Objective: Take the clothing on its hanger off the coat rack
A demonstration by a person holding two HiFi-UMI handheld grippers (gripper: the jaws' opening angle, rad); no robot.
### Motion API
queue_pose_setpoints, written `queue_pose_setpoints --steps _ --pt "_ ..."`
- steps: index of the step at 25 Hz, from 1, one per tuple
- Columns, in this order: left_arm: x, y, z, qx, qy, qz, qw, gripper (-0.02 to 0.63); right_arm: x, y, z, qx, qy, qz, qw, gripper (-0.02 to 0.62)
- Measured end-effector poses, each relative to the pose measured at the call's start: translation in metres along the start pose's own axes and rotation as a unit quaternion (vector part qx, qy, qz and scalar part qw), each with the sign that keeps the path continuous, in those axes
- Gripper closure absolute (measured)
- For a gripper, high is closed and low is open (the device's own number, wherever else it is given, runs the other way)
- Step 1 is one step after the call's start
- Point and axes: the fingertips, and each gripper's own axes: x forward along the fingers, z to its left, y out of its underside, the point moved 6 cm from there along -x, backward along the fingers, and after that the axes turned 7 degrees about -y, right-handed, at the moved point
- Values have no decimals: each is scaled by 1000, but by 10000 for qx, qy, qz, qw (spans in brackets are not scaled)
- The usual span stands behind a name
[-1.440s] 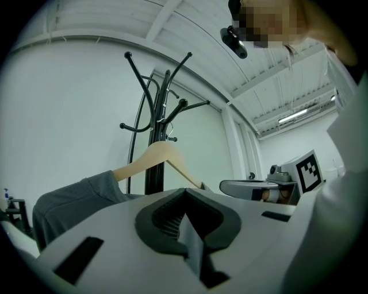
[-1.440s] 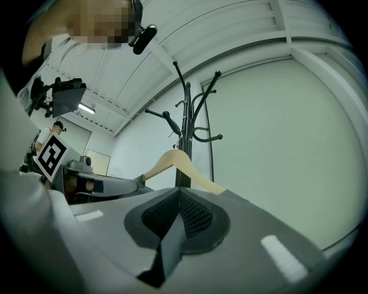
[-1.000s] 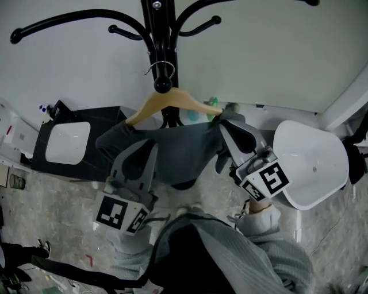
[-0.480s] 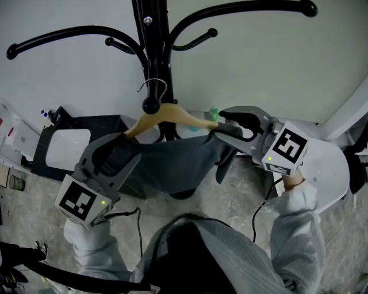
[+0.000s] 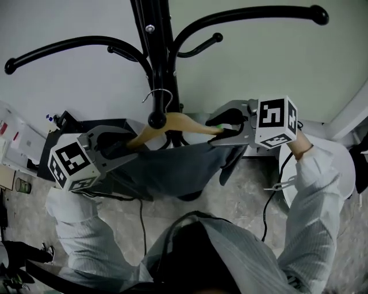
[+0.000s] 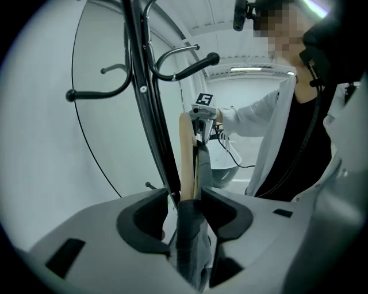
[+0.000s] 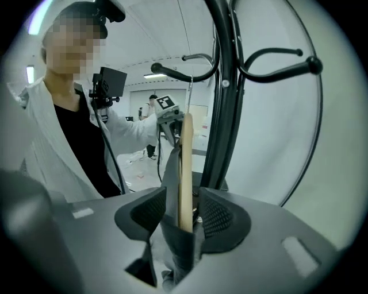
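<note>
A wooden hanger (image 5: pixel 184 122) hangs by its metal hook (image 5: pixel 158 95) from a peg of the black coat rack (image 5: pixel 152 34). A grey garment (image 5: pixel 172 169) is draped over it. My left gripper (image 5: pixel 123 140) is at the hanger's left end. Its jaws are opening, with the garment-covered end (image 6: pixel 186 161) between them (image 6: pixel 187 209). My right gripper (image 5: pixel 221 123) is at the right end, its jaws also opening. The bare wooden tip (image 7: pixel 185 166) and some cloth (image 7: pixel 178 247) lie between them (image 7: pixel 184 215), with small gaps to the pads.
The rack's curved arms (image 5: pixel 75 46) (image 5: pixel 259 14) reach out above both grippers. A black cabinet (image 5: pixel 63 123) stands low on the left, and a white rounded seat (image 5: pixel 339 166) low on the right. A cable (image 5: pixel 270 189) hangs from the right gripper. The wall lies close behind.
Both grippers have risen from beside the hanging garment to the hanger's two ends. Their jaws have gone from shut to wide apart around those ends.
</note>
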Motion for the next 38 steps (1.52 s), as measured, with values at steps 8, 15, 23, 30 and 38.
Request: queue_pose_setpoints --steps 8,15,23,30,38 --pt "10 9 5 -357 862 1 9956 535 5 14 -9 173 -708 0 9973 509" --pt "9 6 0 -489 1195 -234 9914 543 6 16 -12 294 -287 -225 9989 537" --pt "0 -2 -8 -107 1036 48 9945 543 -5 0 0 106 72 -8 9999 538" --pt "-21 -60 -28 325 1035 -325 9936 543 -52 -30 36 -435 563 71 9974 538" --pt "28 -95 -81 599 1883 -735 9775 543 -100 18 116 4 1522 18 9884 537"
